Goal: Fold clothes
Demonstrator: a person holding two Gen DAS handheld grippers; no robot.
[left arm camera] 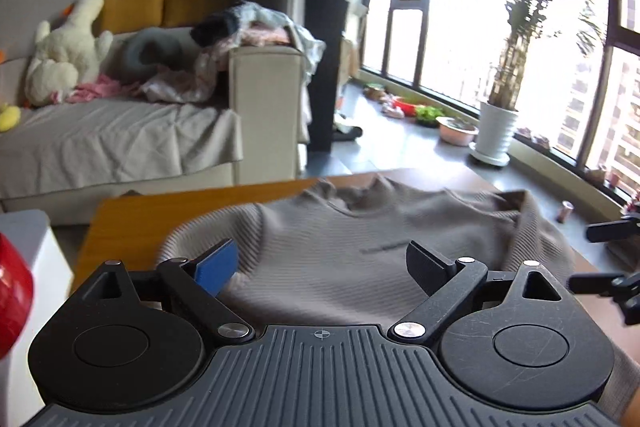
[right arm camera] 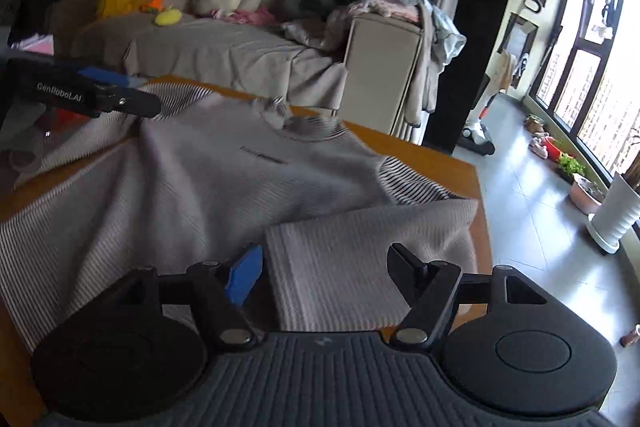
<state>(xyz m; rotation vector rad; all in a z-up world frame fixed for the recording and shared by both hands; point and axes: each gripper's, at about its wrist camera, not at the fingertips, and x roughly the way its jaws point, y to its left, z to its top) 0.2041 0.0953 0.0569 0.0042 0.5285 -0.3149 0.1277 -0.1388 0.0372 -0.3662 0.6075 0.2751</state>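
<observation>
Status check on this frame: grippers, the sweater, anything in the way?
Left gripper open, right gripper open, neither holding. Grey sweater spread on wooden table, sleeve folded inward. Nothing obstructing.

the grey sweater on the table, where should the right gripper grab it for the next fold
Grip the sweater at its folded-over sleeve, by the free near edge lying flat just ahead of the open right gripper. Come in low from the near side, probably sliding one finger under.

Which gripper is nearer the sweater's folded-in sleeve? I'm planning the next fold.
Right. The right gripper hangs open directly over the folded-in sleeve at the table's right edge. The left gripper, also open, is over the sweater's opposite shoulder.
</observation>
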